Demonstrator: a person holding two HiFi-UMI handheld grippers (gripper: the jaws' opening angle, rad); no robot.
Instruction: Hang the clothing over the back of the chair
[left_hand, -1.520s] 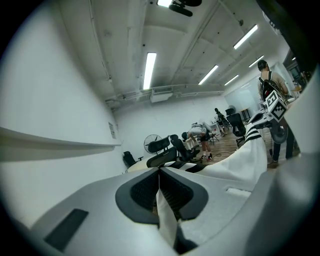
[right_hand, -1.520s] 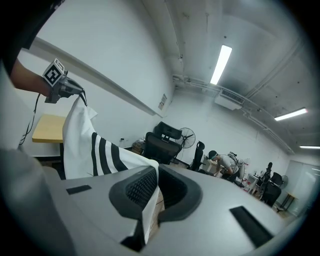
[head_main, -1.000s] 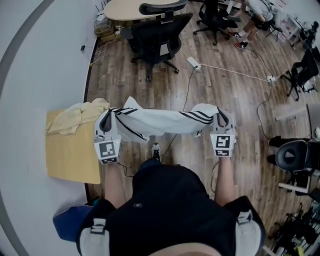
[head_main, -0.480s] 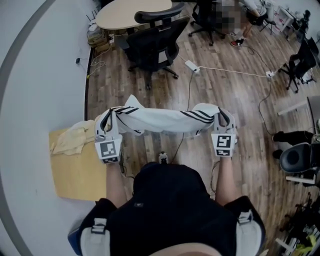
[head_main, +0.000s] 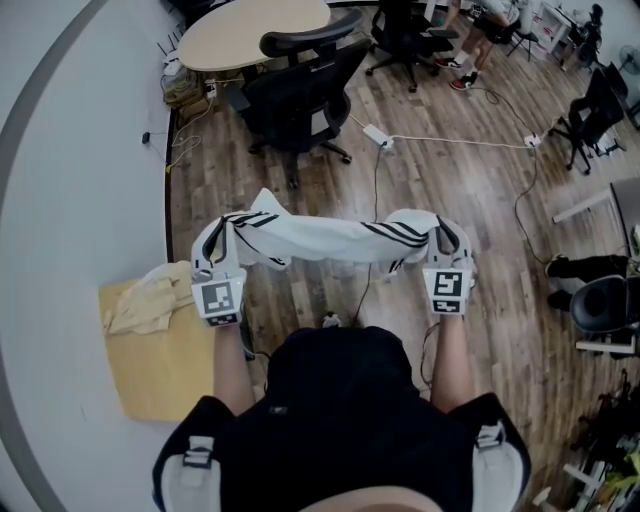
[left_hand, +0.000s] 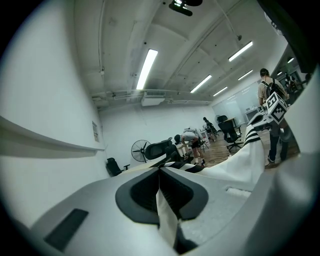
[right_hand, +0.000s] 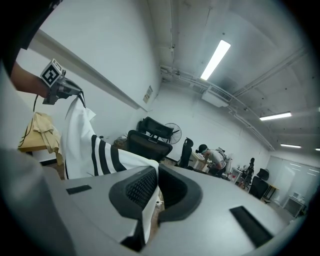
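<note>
A white garment with black stripes (head_main: 325, 240) stretches level between my two grippers in the head view. My left gripper (head_main: 213, 245) is shut on its left end, and white cloth (left_hand: 167, 220) shows pinched between the jaws in the left gripper view. My right gripper (head_main: 443, 240) is shut on the right end, with striped cloth (right_hand: 100, 157) running out of its jaws in the right gripper view. A black office chair (head_main: 300, 85) stands ahead on the wood floor, its back toward me and well beyond the garment.
A low wooden table (head_main: 170, 370) at my left carries a cream cloth (head_main: 150, 300). A round table (head_main: 245, 30) stands behind the chair. White cables and a power strip (head_main: 378, 135) cross the floor. More chairs (head_main: 600, 305) sit at the right, and a person stands far back.
I have stepped forward with the garment held the same way. The black chair has come closer, and the wooden table with the cream cloth has slid back to my left.
</note>
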